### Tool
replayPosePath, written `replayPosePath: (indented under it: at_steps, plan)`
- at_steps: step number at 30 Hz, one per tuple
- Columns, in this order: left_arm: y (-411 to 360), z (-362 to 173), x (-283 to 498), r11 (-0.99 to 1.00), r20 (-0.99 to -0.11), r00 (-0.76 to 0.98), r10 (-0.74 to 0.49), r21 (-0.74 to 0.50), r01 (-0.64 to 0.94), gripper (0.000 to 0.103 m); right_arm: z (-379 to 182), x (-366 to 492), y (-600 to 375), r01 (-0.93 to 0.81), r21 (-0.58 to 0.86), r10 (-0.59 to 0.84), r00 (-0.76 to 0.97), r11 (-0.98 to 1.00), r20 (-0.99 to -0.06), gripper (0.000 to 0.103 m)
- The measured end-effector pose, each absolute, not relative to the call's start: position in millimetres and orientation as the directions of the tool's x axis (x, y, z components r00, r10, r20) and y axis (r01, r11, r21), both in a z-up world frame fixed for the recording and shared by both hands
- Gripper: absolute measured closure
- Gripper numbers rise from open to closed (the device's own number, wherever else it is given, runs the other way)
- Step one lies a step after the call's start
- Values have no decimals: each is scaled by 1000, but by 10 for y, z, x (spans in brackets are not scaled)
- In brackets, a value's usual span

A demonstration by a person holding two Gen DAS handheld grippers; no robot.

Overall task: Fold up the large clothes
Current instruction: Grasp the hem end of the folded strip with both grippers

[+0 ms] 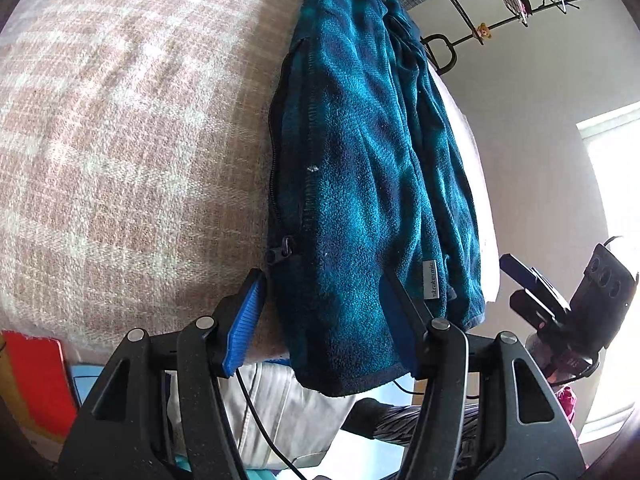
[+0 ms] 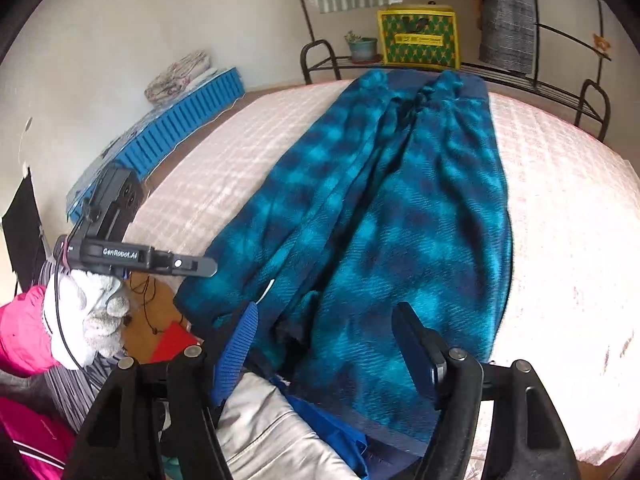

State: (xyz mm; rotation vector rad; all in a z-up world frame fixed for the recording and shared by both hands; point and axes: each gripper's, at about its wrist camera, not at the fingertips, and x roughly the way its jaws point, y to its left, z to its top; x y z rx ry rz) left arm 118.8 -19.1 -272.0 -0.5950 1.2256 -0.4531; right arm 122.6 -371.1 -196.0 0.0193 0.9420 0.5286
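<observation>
The person is wearing a pink sleeve [image 2: 20,328] and a white knitted glove [image 2: 88,320]. Both tongs are showing black angular arms with round silver screws, ribbed blue pads [image 2: 240,344], thin black cables, and "GenRobot.AI" lettering on the left tongs [image 2: 204,268].

Left wrist view: close, angled down along the bed [image 1: 120,140] edge over the teal plaid fleece jacket [image 1: 360,160]. Right wrist view: higher, facing down its length toward the metal rack [image 2: 560,76]. Shared: jacket, bed, each other's tool
</observation>
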Motion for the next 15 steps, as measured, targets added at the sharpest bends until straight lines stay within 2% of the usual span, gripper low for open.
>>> replayPosePath:
  at_steps: [6, 10, 12, 15]
  plan:
    - [-290, -2707, 1060, 763, -728, 280, -626, -646, 23, 43, -2285, 1430, -4616, -154, 400, 425, 438, 904, -792, 31]
    - [-395, -2685, 1016, 768, -732, 264, -628, -638, 55, 43, -2455, 1452, -4835, -109, 464, 467, 394, 879, -792, 32]
    - [-436, -2672, 1015, 773, -736, 262, -624, -631, 66, 43, -2543, 1494, -4839, -105, 491, 493, 366, 865, -789, 36]
    - [-487, -2676, 1025, 770, -735, 250, -630, -634, 75, 50, -2648, 1504, -4736, -135, 527, 541, 306, 839, -784, 42]
